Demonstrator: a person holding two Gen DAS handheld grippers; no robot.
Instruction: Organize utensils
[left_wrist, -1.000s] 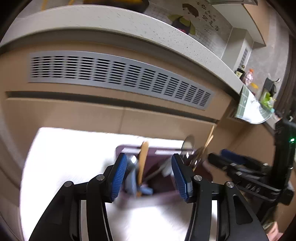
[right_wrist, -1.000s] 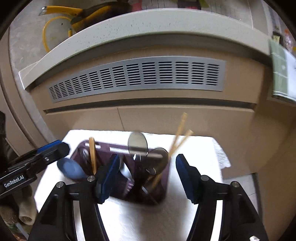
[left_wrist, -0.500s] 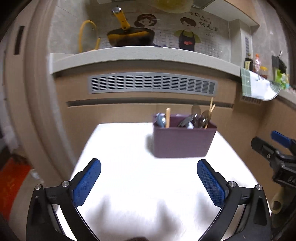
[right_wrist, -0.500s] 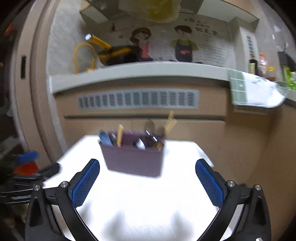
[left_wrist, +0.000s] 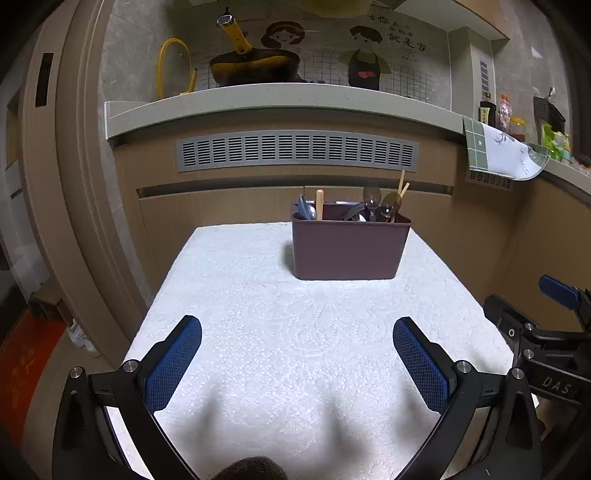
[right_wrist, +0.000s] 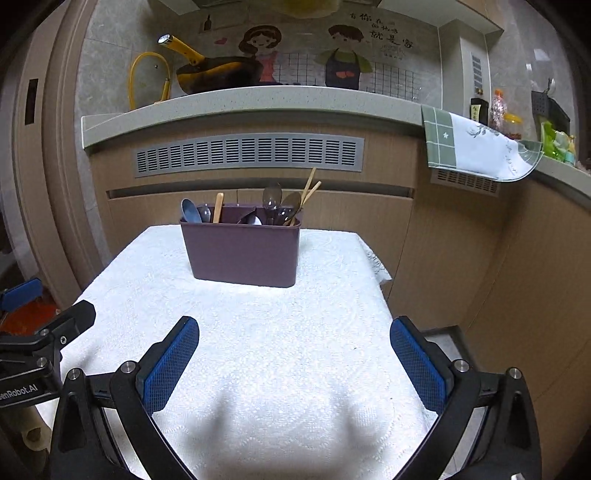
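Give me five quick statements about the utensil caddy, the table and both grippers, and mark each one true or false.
1. The purple caddy stands upright on the white tablecloth. True.
2. The left gripper is clamped on a spoon. False: its jaws are wide open with nothing between them.
3. The wooden chopsticks stick up at the caddy's right end. True.
4. The right gripper is open and apart from the caddy. True.
5. Loose spoons lie on the tablecloth in front of the caddy. False: the visible cloth is bare, and the utensils stand in the caddy.
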